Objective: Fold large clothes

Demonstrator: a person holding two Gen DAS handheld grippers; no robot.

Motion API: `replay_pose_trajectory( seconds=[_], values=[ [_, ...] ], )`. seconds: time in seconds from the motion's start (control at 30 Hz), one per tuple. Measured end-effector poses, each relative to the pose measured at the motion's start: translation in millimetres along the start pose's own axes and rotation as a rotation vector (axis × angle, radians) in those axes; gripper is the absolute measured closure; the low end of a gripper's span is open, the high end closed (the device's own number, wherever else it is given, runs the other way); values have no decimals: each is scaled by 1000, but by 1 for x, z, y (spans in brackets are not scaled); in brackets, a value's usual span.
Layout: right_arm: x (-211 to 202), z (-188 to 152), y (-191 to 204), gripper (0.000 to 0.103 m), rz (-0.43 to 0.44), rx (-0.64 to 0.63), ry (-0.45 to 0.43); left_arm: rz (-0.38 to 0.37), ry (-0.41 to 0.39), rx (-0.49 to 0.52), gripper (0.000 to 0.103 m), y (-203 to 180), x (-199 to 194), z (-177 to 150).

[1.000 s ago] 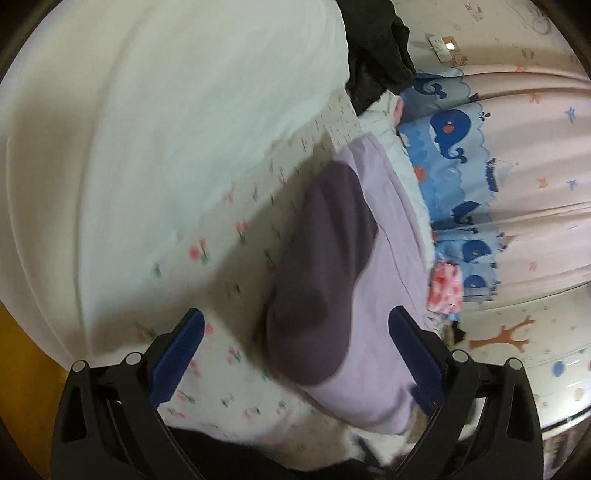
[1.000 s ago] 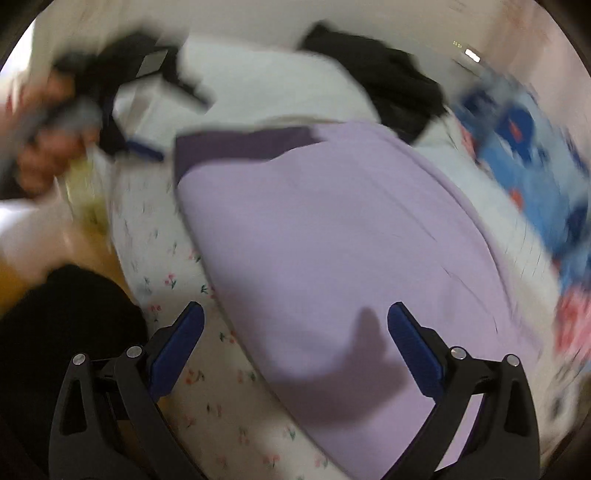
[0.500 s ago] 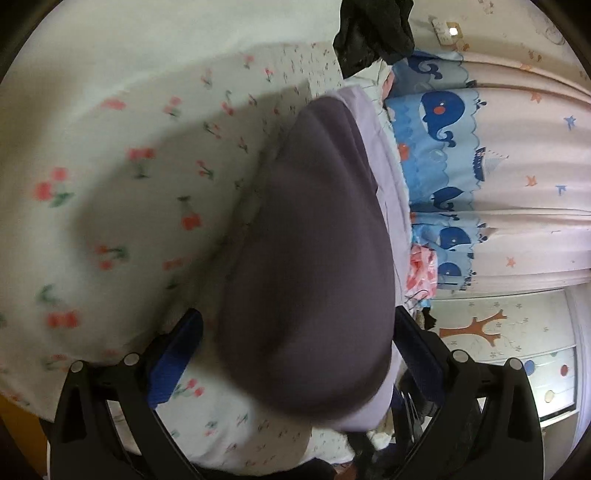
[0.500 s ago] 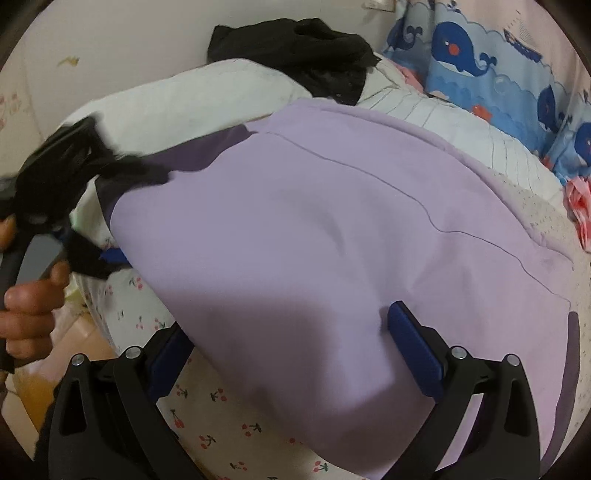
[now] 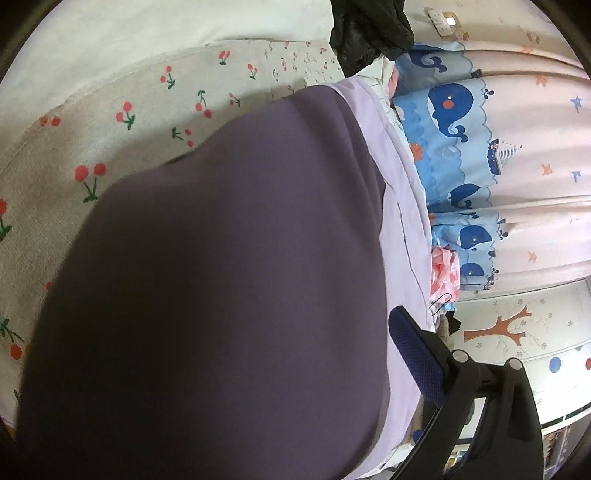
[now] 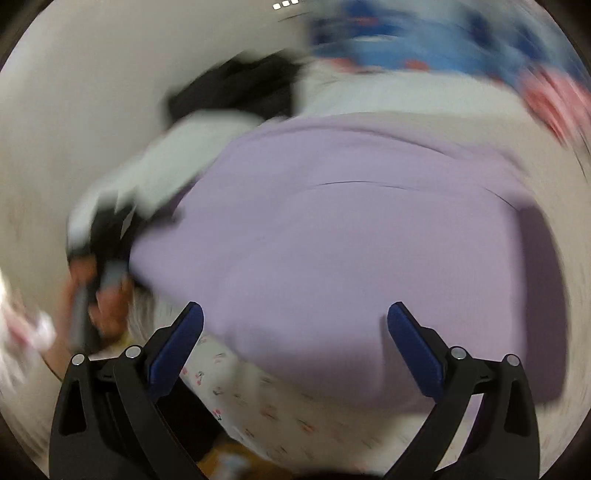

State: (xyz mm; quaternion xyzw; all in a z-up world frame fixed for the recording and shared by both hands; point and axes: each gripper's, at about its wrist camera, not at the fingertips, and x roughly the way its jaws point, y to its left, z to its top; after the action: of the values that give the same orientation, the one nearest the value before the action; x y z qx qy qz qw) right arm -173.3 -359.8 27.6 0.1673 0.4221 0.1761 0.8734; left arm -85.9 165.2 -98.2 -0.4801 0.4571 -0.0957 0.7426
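Note:
A large lilac garment (image 6: 351,251) with a dark purple part (image 5: 221,277) lies spread on a cherry-print bedsheet (image 5: 122,122). In the left wrist view the dark purple cloth fills the frame and hides my left gripper's left finger; only the right finger (image 5: 413,354) shows, beside the lilac edge (image 5: 399,206). In the blurred right wrist view my right gripper (image 6: 295,343) is open and empty over the garment's near edge. The left gripper and the hand holding it (image 6: 99,273) are at the garment's left corner.
A black garment (image 5: 369,33) lies on a white pillow (image 5: 166,26) at the head of the bed. A whale-print curtain (image 5: 480,147) hangs on the far side. A pink cloth (image 5: 443,273) lies by the bed's edge.
The left gripper has pushed further in, so the dark purple cloth now covers its left finger. The right gripper has swung quickly and sits lower over the garment's near edge.

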Motion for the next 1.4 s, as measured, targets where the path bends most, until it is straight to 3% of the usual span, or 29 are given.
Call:
replay_pose_trajectory(
  seconds=[0.07, 0.13, 0.2, 0.3, 0.37, 0.5, 0.63, 0.7, 0.87, 0.9, 0.93, 1.0, 1.03, 1.1, 1.3, 1.4],
  values=[
    [-37, -3, -70, 7, 16, 262, -67, 11, -3, 1, 7, -1, 1, 0],
    [-57, -13, -129, 7, 31, 478, -79, 26, -3, 1, 7, -1, 2, 0],
    [-63, -26, -162, 7, 110, 593, -62, 35, 1, -1, 7, -1, 3, 1],
    [-52, -33, -177, 6, 215, 674, -12, 39, 8, -11, 7, 0, 4, 2],
    [-40, -32, -180, 6, 225, 680, 10, 42, 11, -15, 7, 0, 4, 2],
    [-32, -33, -183, 6, 116, 683, 53, 40, 17, -23, 7, 1, 3, 2],
    [-18, -51, -186, 6, 249, 752, 68, 38, 18, -20, 7, 3, 2, 1],
    [-18, -50, -186, 6, 295, 752, -1, 43, 17, -27, 7, 3, 2, 2],
    [-3, -40, -190, 6, 260, 807, -69, 49, 3, -59, 8, 3, 1, 2],
    [-5, -40, -186, 9, 260, 790, -92, 55, -6, -74, 13, 4, 0, 2],
    [-8, -37, -182, 33, 257, 773, -125, 62, -18, -98, 16, 5, -2, 1],
    [-15, -33, -177, 62, 255, 767, -163, 69, -29, -100, 40, 1, -5, -1],
    [-18, -27, -176, 67, 266, 747, -175, 73, -33, -80, 46, -4, -7, -2],
    [-25, -16, -169, 71, 249, 687, -186, 77, -39, -30, 59, -20, -13, -4],
    [-76, 0, -137, 76, 272, 531, -258, -16, -46, 92, 64, -65, -50, -23],
    [-98, -23, -136, 75, 250, 496, -235, -27, -38, 119, 64, -61, -67, -43]
  ],
)
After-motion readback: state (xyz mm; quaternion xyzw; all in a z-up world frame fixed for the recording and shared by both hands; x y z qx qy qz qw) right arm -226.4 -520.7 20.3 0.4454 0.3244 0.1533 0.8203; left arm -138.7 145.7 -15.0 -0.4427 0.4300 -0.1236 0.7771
